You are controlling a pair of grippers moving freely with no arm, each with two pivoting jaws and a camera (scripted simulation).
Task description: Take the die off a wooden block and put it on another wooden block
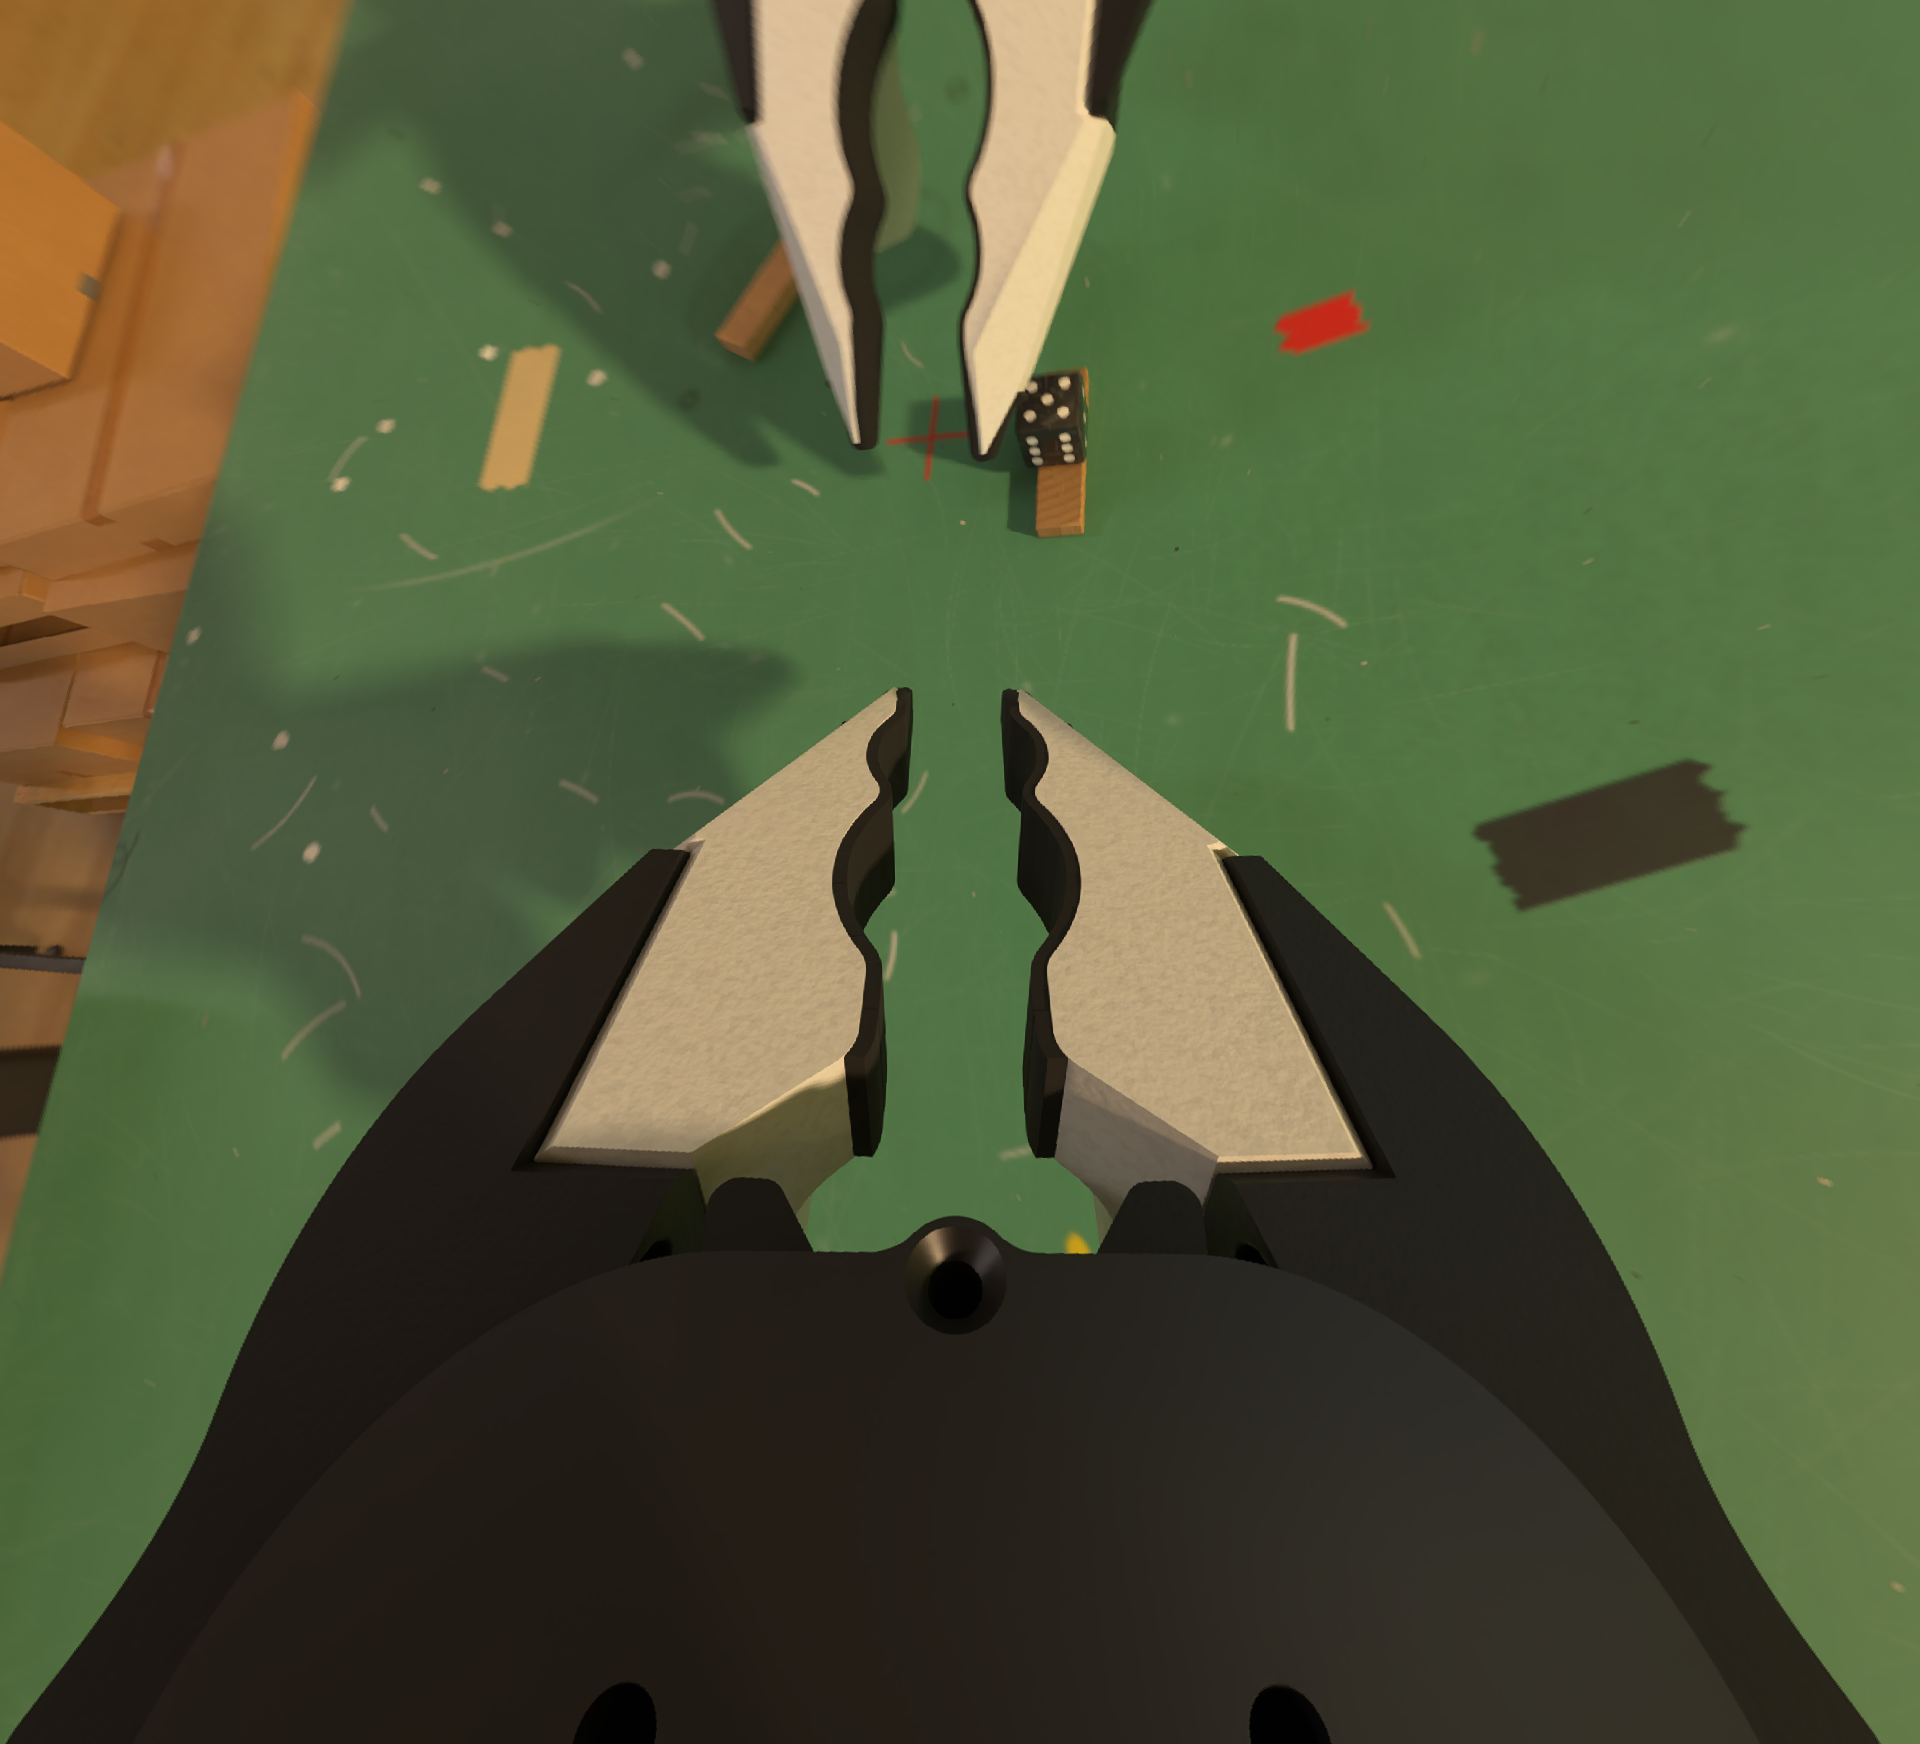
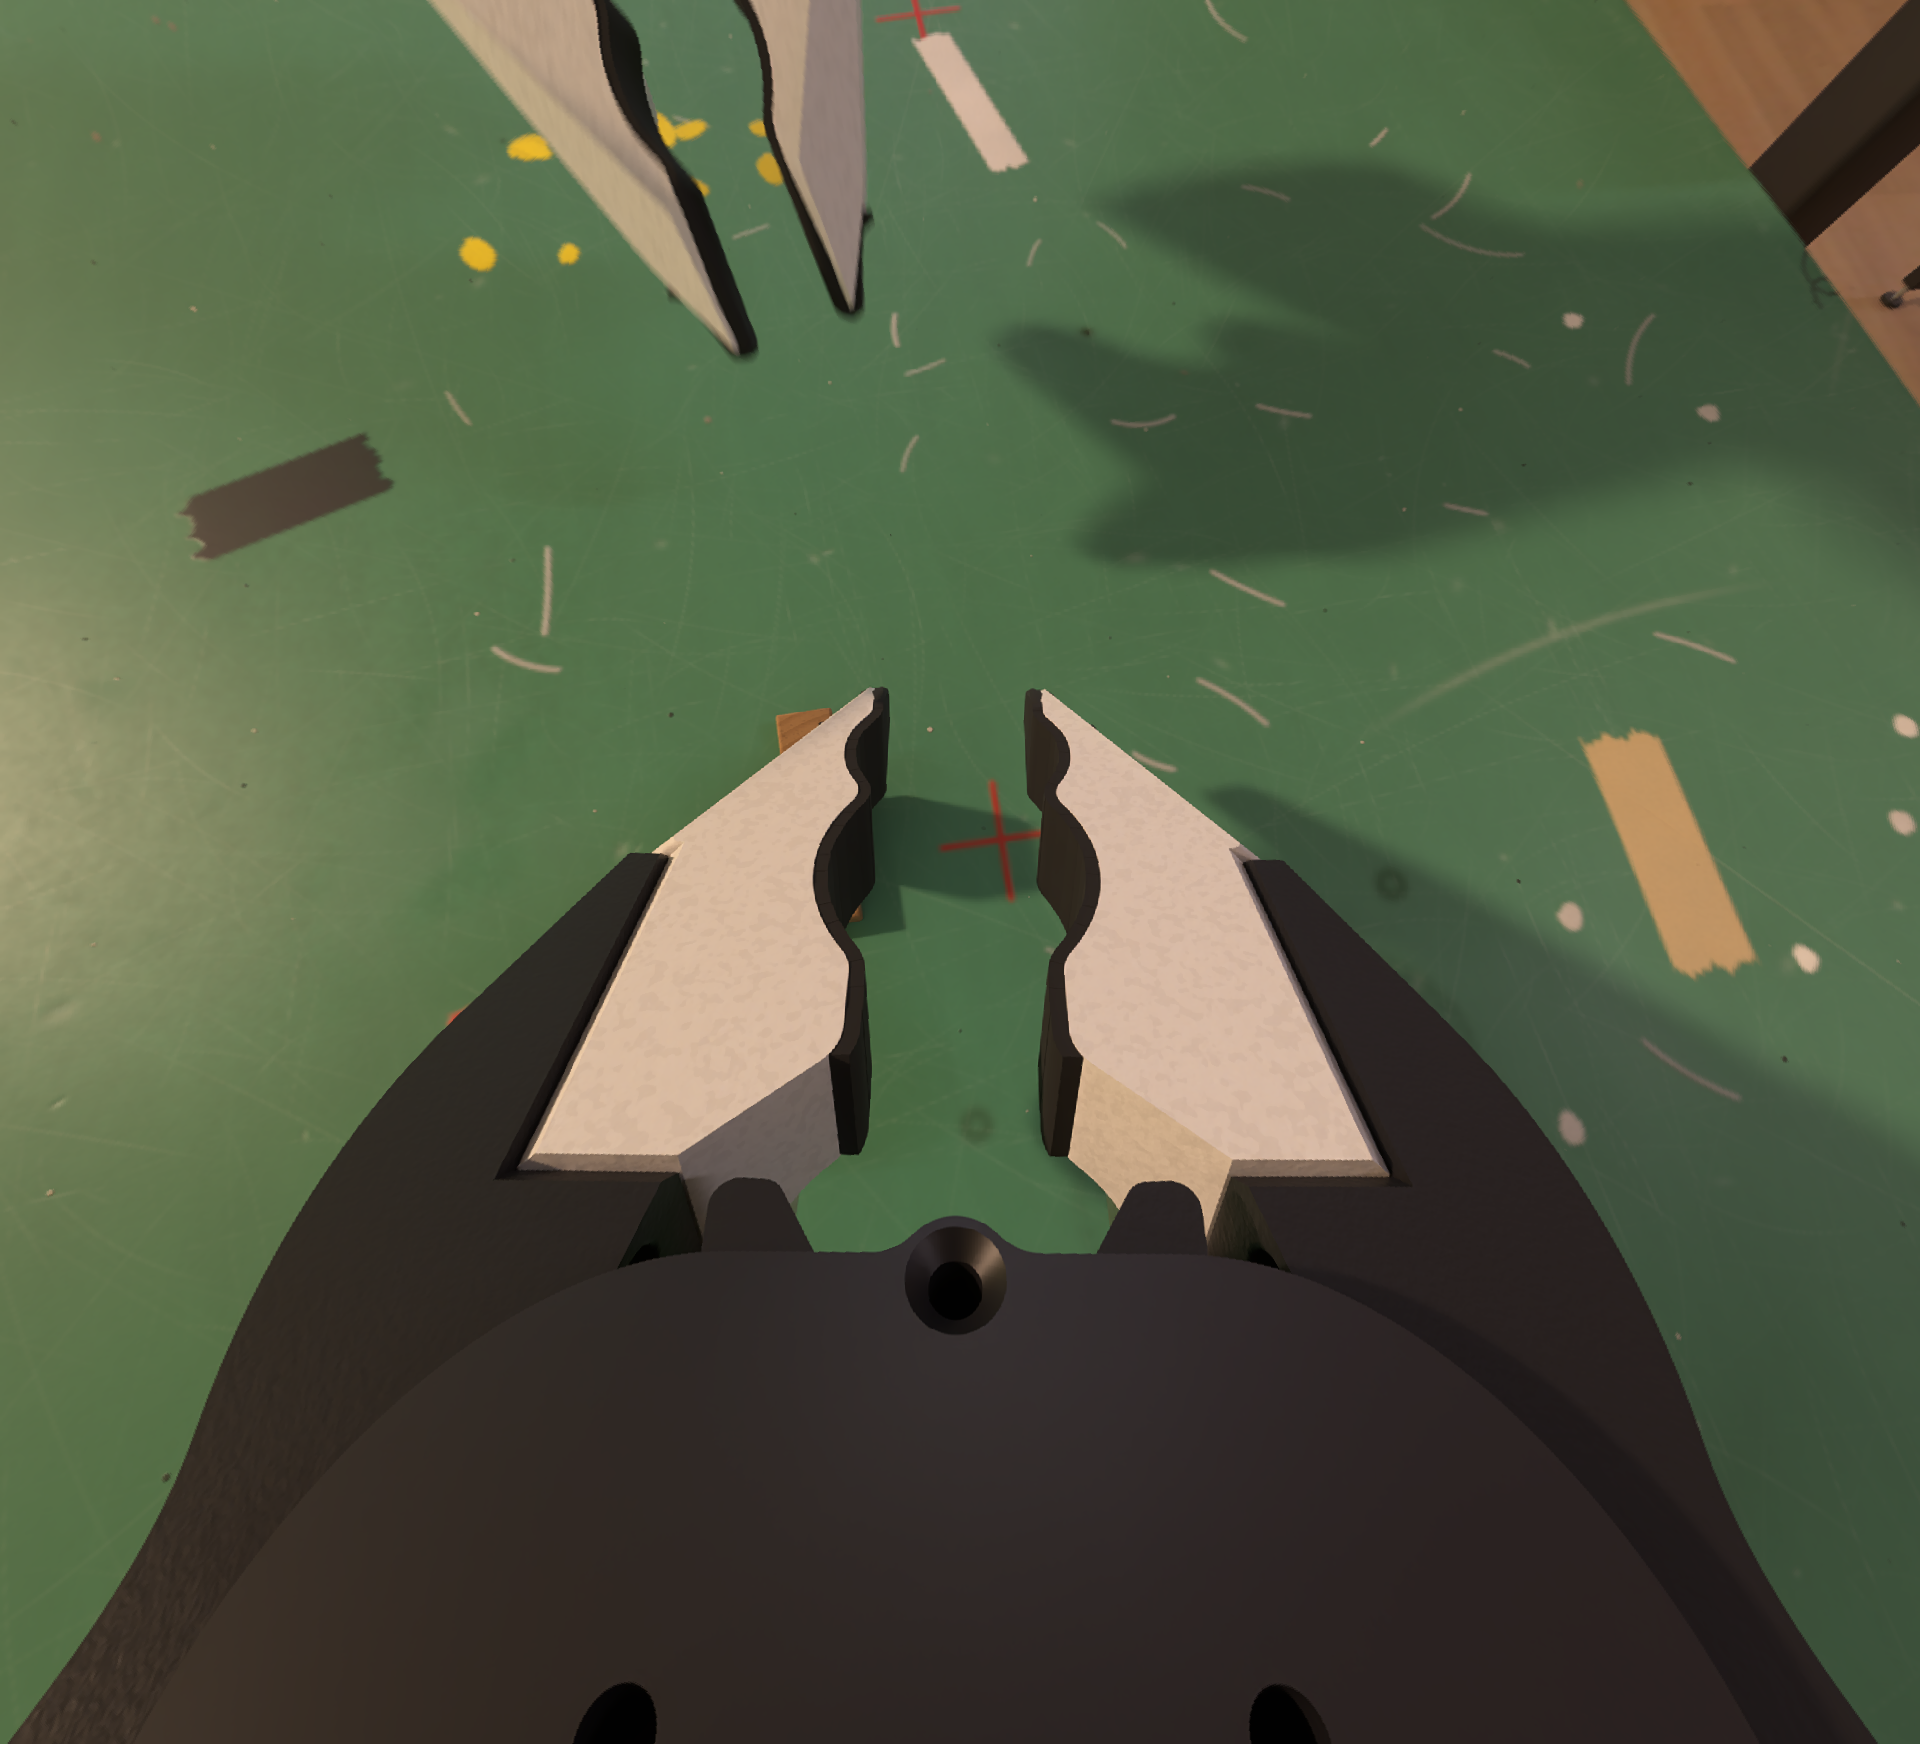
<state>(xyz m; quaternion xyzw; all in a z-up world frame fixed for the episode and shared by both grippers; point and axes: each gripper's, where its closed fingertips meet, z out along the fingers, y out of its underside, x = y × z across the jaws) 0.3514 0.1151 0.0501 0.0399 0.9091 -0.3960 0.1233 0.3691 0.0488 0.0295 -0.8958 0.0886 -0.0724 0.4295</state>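
Observation:
In the left wrist view, a black die with white pips sits on the far end of a small wooden block on the green mat. A second wooden block lies farther back, partly hidden behind my right gripper. That gripper is open and empty, tips down at the mat over a red cross; the die is just outside one finger, not between the jaws. My left gripper is open and empty, short of the die. In the right wrist view, my right gripper hides the die; only a block corner shows.
Wooden boxes stand off the mat's left edge. Flat tape strips lie on the mat: black, red, tan, white. Yellow spots mark it. The mat's edge and a dark table leg show at top right.

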